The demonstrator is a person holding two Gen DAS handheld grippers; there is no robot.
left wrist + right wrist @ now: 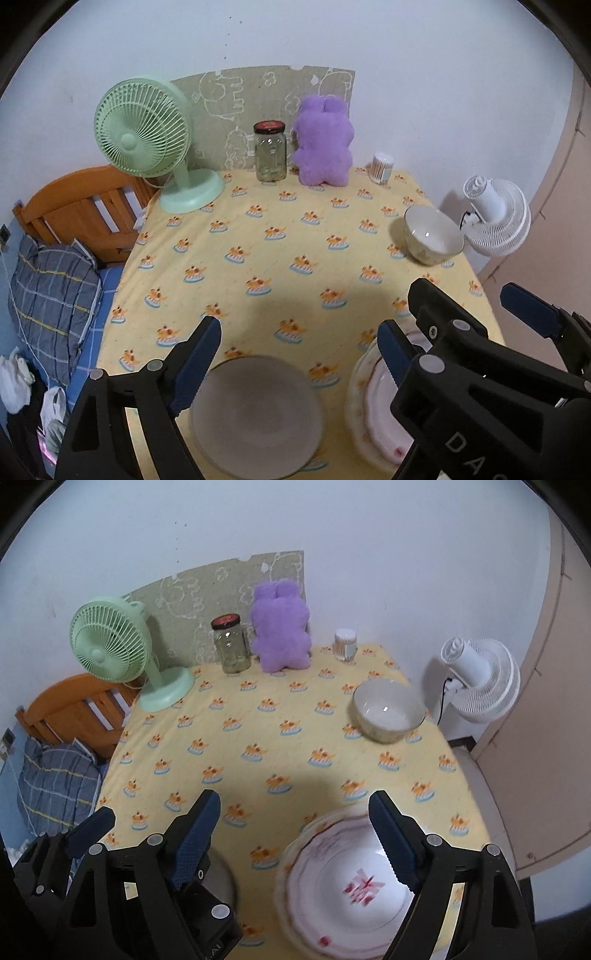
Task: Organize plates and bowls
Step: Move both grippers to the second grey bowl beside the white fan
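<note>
Both claws hang above the near edge of the counter (258,738), tipped steeply down, each with its jaws spread wide and nothing between them. The left claw (299,365) sits over a plain grey bowl (255,413) that rests directly below and just ahead of its fingers. The right claw (295,834) is beside it, over the stacked plates (347,886) with the red print, whose rim lies under its right finger. A second, white bowl (388,710) stands well apart near the far right edge, closer to the right claw than the left. Judging by that, the right hand has the shorter reach forward to it. The bowl is round, so no approach angle is favoured.
</note>
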